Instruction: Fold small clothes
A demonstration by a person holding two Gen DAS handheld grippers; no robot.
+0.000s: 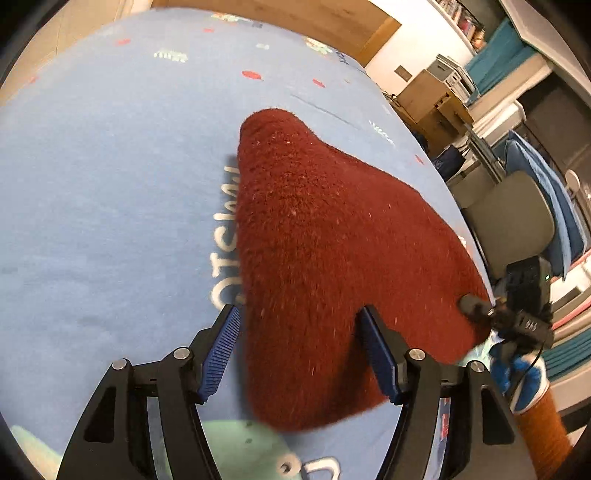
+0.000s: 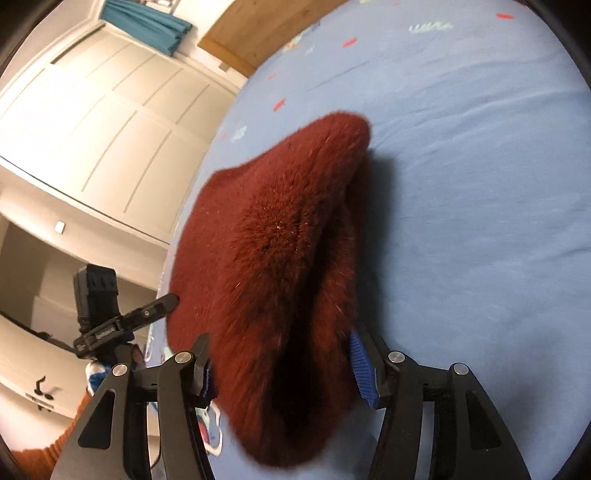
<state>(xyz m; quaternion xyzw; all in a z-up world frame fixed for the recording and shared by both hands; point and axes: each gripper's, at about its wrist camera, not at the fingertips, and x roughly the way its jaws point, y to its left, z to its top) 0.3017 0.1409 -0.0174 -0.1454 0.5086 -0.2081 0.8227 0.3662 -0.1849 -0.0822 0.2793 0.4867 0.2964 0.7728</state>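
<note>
A fuzzy dark red knitted garment (image 1: 325,258) lies on a light blue printed bedsheet (image 1: 92,184). In the left wrist view my left gripper (image 1: 299,325) is open, its blue-padded fingers (image 1: 221,347) spread to either side of the garment's near end. In the right wrist view the same garment (image 2: 280,251) is bunched and partly folded over itself, with a dark crease down its middle. My right gripper (image 2: 280,354) is open, its fingers wide on both sides of the near end. The other gripper's tip touches the garment's edge in each view.
The blue sheet (image 2: 480,184) carries red and white prints and white lettering (image 1: 227,236). The bed's edge runs beside the garment. Beyond it stand a grey chair (image 1: 513,218), cardboard boxes (image 1: 432,96) and white cupboard doors (image 2: 103,122). A wooden headboard (image 2: 273,26) is at the far end.
</note>
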